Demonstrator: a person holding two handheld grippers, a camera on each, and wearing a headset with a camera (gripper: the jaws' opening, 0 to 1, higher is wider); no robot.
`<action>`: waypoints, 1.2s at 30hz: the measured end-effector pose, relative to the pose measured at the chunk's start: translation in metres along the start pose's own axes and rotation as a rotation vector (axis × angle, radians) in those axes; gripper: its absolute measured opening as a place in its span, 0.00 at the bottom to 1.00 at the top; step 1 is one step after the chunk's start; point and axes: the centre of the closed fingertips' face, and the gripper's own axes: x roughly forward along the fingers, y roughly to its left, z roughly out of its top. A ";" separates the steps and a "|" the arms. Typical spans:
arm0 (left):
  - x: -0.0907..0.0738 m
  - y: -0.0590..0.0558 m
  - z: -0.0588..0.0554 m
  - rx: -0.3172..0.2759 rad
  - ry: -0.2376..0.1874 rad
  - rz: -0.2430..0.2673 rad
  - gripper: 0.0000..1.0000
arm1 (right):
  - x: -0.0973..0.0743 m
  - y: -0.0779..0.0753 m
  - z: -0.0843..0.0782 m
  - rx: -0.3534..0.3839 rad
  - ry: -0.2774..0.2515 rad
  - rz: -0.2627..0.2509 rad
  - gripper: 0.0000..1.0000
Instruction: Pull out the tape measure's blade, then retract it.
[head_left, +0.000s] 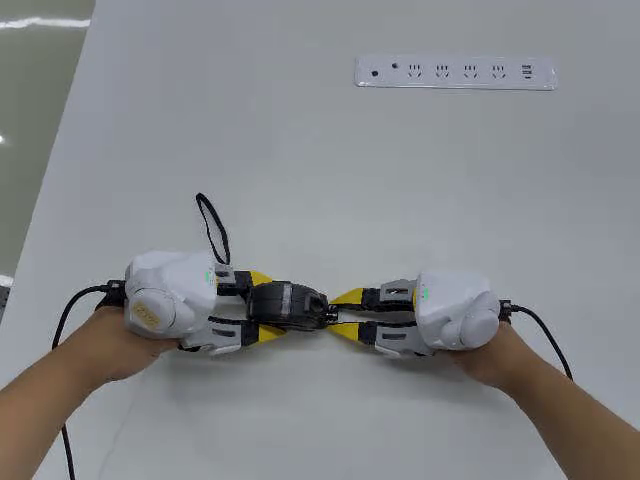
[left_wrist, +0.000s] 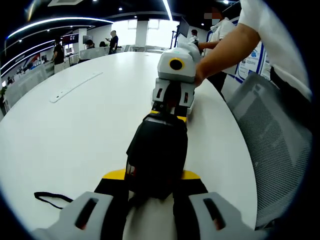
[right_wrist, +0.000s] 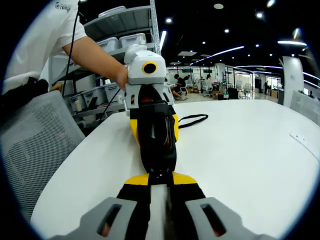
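A white table (head_left: 300, 150) in an open office carries a power strip (head_left: 455, 72); shelving (right_wrist: 120, 30) and a mesh chair (right_wrist: 40, 135) stand beside it. The black tape measure (head_left: 287, 305) lies between the grippers. The left gripper (head_left: 265, 305) is clamped on its case, and the right gripper (head_left: 345, 314) seemingly pinches its blade tip. The shirt lettering (right_wrist: 62, 6) is unreadable.

Big white table (head_left: 300, 150) with a white power strip (head_left: 455, 72) lying flat toward its far side. Grey mesh chair (right_wrist: 35, 135) sits right beside it, storage shelves (right_wrist: 112, 30) behind.
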 end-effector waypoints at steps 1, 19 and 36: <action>0.000 0.000 0.000 0.001 0.001 0.001 0.30 | 0.000 0.000 0.000 -0.004 0.000 -0.001 0.13; -0.001 0.000 -0.002 0.011 0.007 -0.006 0.30 | 0.001 0.002 0.000 -0.028 0.002 0.005 0.11; -0.001 0.000 -0.001 0.007 0.000 -0.010 0.29 | -0.006 0.002 -0.002 -0.016 0.002 0.001 0.11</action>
